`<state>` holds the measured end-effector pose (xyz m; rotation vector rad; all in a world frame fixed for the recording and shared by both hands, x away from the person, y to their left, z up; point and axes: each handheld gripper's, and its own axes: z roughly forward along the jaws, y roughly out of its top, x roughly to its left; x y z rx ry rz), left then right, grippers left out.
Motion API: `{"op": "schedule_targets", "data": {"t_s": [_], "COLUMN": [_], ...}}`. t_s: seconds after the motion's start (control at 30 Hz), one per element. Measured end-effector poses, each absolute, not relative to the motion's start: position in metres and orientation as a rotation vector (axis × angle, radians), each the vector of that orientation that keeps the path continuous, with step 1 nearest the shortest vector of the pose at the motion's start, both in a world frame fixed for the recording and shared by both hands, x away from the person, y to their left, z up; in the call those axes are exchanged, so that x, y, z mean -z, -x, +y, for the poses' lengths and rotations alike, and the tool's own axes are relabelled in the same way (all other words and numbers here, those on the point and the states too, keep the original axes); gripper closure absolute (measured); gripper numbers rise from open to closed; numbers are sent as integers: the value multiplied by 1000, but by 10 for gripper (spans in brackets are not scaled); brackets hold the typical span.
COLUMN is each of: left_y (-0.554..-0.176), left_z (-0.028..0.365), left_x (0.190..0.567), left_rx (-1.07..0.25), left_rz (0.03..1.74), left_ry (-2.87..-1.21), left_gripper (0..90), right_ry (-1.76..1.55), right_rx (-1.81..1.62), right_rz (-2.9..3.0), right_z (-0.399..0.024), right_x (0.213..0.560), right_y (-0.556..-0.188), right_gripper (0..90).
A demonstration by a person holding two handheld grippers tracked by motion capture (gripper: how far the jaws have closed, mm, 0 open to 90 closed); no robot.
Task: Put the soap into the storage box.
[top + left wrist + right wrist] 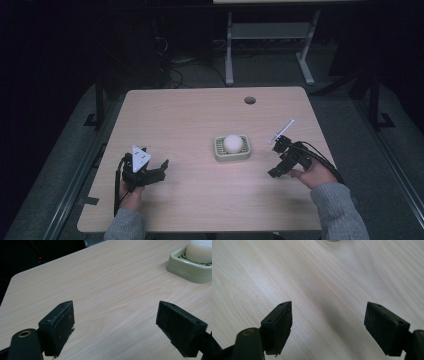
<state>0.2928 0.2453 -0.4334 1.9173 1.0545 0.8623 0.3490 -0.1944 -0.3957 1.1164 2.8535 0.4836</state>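
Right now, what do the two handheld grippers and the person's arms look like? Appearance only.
Both grippers are black. The left gripper carries a grey three-cornered plate on top and trails a black cable. The right gripper also trails black cables and has a thin pale rod sticking up by it. Each has two flat, blocky black jaws with small screw holes. Both sleeves are grey knit.

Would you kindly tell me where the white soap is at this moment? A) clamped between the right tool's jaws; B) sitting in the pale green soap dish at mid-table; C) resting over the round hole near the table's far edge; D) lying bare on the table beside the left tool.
B: the white soap sits in the pale green soap dish at mid-table, apart from both open tools.
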Motion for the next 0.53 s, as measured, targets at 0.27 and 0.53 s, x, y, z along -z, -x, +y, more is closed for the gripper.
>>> {"op": "schedule_targets", "data": {"t_s": [0.27, 0.53], "left_y": [-293, -293], "left_z": [245, 245], "left_x": [433, 434], "left_rx": [-861, -861], "left_rz": [1054, 1055], "left_ry": [-1921, -1923], "left_gripper": [148, 148], "right_ry": [-1119, -1141], "right_rx": [-487, -529], "right_rz": [2855, 2847], "right_z": [-199, -205], "right_x": [406, 419], "right_y": [-338, -324], "right_gripper": [219, 219]}}
